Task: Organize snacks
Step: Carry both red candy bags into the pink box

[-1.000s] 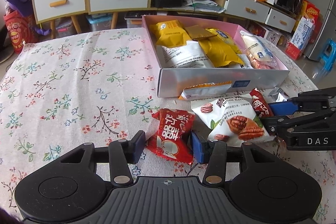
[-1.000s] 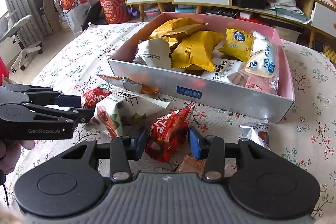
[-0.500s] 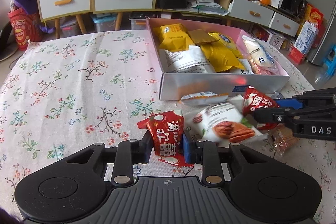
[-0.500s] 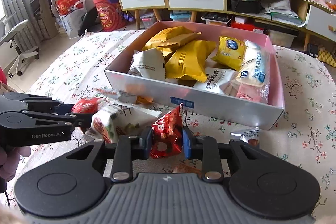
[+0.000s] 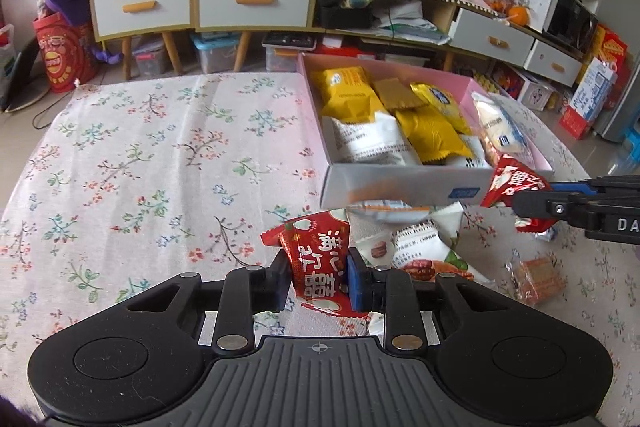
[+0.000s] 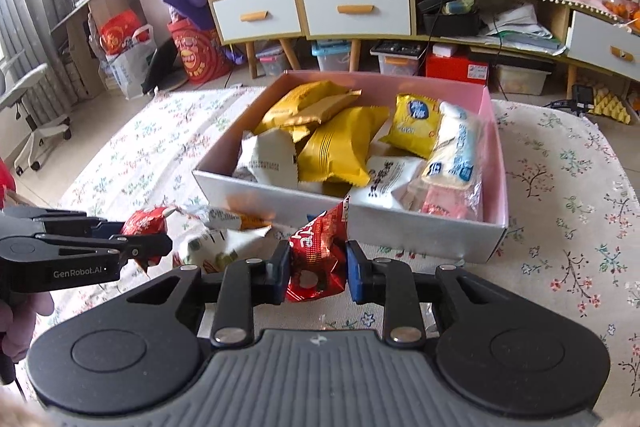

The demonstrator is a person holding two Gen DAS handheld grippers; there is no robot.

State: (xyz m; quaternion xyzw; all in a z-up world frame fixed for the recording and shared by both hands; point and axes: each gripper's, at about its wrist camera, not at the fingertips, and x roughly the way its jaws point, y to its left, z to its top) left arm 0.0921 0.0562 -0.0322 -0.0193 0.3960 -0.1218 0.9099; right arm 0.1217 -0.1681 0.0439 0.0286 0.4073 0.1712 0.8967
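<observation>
My left gripper [image 5: 318,279] is shut on a red snack packet [image 5: 320,255], held upright just above the floral tablecloth [image 5: 160,167]. My right gripper [image 6: 316,267] is shut on a second red packet [image 6: 320,247], lifted in front of the box's near wall. The open pink box [image 6: 420,231] holds several yellow and white snack packs. In the left wrist view the right gripper [image 5: 528,203] and its red packet [image 5: 512,183] hang at the box's [image 5: 400,183] front right corner. In the right wrist view the left gripper [image 6: 160,243] sits low at the left with its packet [image 6: 144,223].
Loose on the cloth in front of the box lie a white nut packet [image 5: 420,251], an orange-and-white packet [image 5: 380,205] against the box wall, and a small clear cracker packet [image 5: 536,279]. Shelves and drawers stand beyond the table's far edge.
Both grippers closed on their red packets. Each packet has come up off the cloth, and the right one has risen to the box's front wall.
</observation>
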